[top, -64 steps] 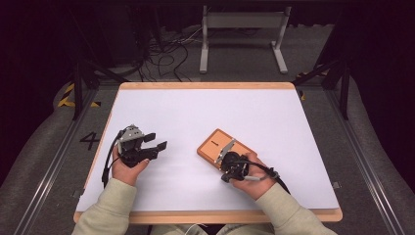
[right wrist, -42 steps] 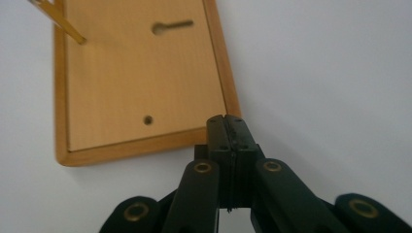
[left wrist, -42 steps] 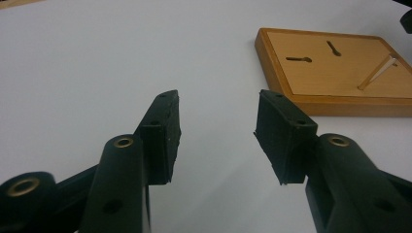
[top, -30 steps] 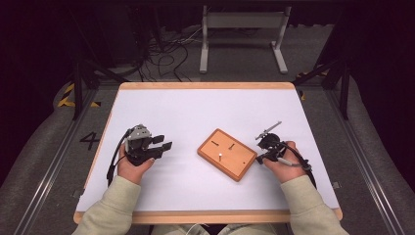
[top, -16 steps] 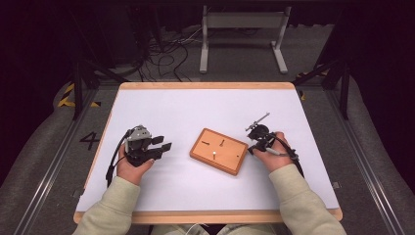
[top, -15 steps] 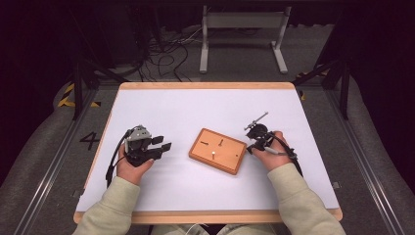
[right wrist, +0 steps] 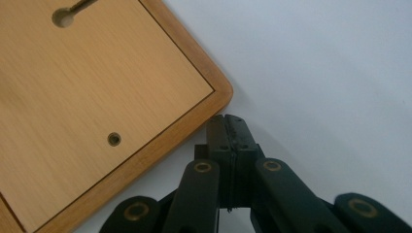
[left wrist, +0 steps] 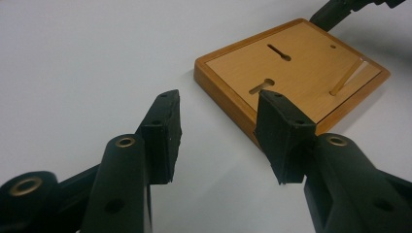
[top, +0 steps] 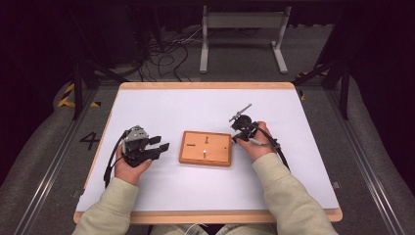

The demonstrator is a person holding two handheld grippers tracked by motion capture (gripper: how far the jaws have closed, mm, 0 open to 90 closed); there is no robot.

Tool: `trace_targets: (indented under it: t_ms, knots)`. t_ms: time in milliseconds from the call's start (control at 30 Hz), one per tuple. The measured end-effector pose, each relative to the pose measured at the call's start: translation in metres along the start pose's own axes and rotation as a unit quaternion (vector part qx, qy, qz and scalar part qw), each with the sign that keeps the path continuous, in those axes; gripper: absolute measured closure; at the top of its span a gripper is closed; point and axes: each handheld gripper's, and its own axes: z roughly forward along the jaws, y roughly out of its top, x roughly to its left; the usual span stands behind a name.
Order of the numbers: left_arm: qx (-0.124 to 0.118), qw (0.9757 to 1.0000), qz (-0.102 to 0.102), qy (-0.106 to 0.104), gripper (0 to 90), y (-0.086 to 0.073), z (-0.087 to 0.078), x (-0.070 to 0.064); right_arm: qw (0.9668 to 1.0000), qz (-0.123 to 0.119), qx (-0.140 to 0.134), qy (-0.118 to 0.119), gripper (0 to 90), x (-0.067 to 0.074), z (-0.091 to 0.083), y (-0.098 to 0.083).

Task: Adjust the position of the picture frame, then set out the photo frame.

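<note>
A: Start at the near edge of the tabletop [top: 147, 103]. What shows there?

B: Two sleeved forearms come in over it. The left gripper [top: 157, 146] rests toward the left edge, jaws apart with nothing between them; they have just been opening a little further.

A: And the wooden board [top: 205, 148]?

B: It lies flat near the middle, slightly nearer the near edge, between the two grippers. A thin peg [left wrist: 346, 77] stands from its top, beside two keyhole slots.

A: The other side?

B: The right gripper [right wrist: 228, 127] has its jaws pressed together, holding nothing, their tips at the board's rounded corner; touching or just beside, I cannot tell.
</note>
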Motion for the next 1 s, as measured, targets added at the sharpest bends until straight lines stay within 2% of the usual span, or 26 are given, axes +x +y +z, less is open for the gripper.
trace_targets:
  t_ms: [133, 200, 267, 367, 433, 533, 733, 833, 933, 1000]
  knots:
    - [-0.001, 1.0, 0.0, -0.002, 51.9, 0.0, 0.0, 0.0, 0.9996, -0.011, -0.022, 0.01, 90.0, -0.001, 0.006, 0.004]
    - [-0.001, 1.0, 0.001, -0.003, 51.9, 0.0, 0.0, 0.001, 0.9995, -0.012, -0.03, 0.007, 90.0, -0.002, 0.007, 0.004]
    - [-0.004, 1.0, -0.002, -0.002, 51.5, 0.0, -0.001, 0.001, 0.9982, -0.019, -0.055, 0.015, 90.0, -0.005, 0.005, 0.001]
    - [-0.005, 1.0, 0.001, -0.001, 50.9, 0.0, -0.002, 0.002, 0.9977, -0.023, -0.063, 0.009, 90.0, -0.005, 0.001, -0.002]
    - [-0.007, 1.0, 0.001, -0.001, 49.4, 0.001, -0.004, 0.002, 0.996, -0.028, -0.085, 0.002, 87.6, -0.005, -0.013, -0.009]
    - [-0.01, 0.9999, 0.005, 0.003, 48.5, 0.003, -0.006, 0.001, 0.9946, -0.029, -0.099, -0.001, 85.6, -0.005, -0.023, -0.013]
    - [-0.013, 0.9998, 0.015, 0.004, 43.2, 0.006, -0.011, -0.002, 0.9878, -0.033, -0.152, 0.0, 80.7, -0.01, -0.059, -0.036]
    - [-0.014, 0.9997, 0.019, 0.004, 41.6, 0.008, -0.013, -0.004, 0.9837, -0.031, -0.177, 0.012, 76.3, -0.01, -0.071, -0.047]
    - [-0.017, 0.9996, 0.022, 0.003, 40.3, 0.009, -0.014, -0.005, 0.9775, -0.034, -0.208, 0.009, 69.9, -0.009, -0.08, -0.06]
    - [-0.02, 0.9996, 0.02, 0.003, 39.8, 0.009, -0.014, -0.005, 0.9743, -0.025, -0.224, 0.01, 65.2, -0.01, -0.084, -0.067]
